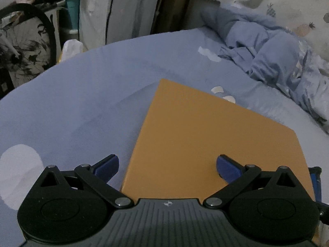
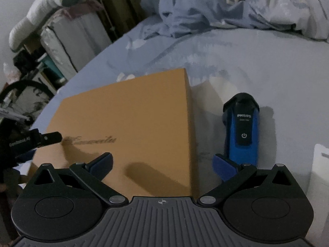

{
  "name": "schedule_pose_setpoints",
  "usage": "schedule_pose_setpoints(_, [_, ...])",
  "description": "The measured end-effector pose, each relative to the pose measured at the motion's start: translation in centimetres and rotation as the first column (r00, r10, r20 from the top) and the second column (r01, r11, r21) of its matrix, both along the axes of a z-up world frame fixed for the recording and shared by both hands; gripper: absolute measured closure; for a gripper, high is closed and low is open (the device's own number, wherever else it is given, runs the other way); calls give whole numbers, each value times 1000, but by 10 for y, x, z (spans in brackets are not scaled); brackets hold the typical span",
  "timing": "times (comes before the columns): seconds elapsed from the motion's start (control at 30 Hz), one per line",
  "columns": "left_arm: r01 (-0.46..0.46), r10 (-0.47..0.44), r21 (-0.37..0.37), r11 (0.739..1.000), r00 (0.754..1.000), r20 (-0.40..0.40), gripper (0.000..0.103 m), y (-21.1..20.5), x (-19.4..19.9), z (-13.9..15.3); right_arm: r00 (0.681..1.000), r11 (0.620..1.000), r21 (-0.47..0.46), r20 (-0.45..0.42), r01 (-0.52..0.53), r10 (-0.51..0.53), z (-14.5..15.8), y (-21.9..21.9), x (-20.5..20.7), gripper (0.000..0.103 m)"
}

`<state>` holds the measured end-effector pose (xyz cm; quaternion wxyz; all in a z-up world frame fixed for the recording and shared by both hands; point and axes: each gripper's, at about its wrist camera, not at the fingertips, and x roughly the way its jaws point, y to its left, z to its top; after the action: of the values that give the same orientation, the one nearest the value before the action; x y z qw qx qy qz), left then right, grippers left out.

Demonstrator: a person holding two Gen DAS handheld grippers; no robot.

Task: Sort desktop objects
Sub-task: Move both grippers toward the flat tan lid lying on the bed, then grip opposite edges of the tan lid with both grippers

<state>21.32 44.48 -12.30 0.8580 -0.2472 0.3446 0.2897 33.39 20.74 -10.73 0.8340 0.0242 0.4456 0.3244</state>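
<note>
Where frame cuts it, white object [image 2: 320, 164] stays unidentifiable

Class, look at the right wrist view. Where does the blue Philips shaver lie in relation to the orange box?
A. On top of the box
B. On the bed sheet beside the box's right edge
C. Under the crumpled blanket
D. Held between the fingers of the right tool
B: the blue shaver lies flat on the bed sheet, right of the orange box and apart from it; the right tool is open and holds nothing.

Matt cardboard box [image 2: 127, 127], glossy plastic shaver [image 2: 242, 131], rumpled cloth sheet [image 1: 82, 103].
</note>
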Motion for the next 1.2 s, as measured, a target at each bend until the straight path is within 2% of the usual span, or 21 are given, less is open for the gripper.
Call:
schedule_pose_setpoints(0.23, [8,-8,-16,1000,1000,28,0,4,6,-5,1000,999,48,-18,-24,25,-11,11,6,0])
schedule_pose_setpoints(0.6, [-12,12,-11,1000,999,36,0,4,9,-8,999,999,22,20,26,-27,-8,22,-3,0])
schedule_pose_setpoints(0.97, [-27,27,-27,999,1000,3,0,-7,-2,1,998,997,-51,-26,62,-63,7,26,-19,0])
schedule_pose_setpoints(1.2, [-57,57,-61,997,998,-13,0,-16,-14,15,998,996,-69,6,57,-57,26,19,-38,0])
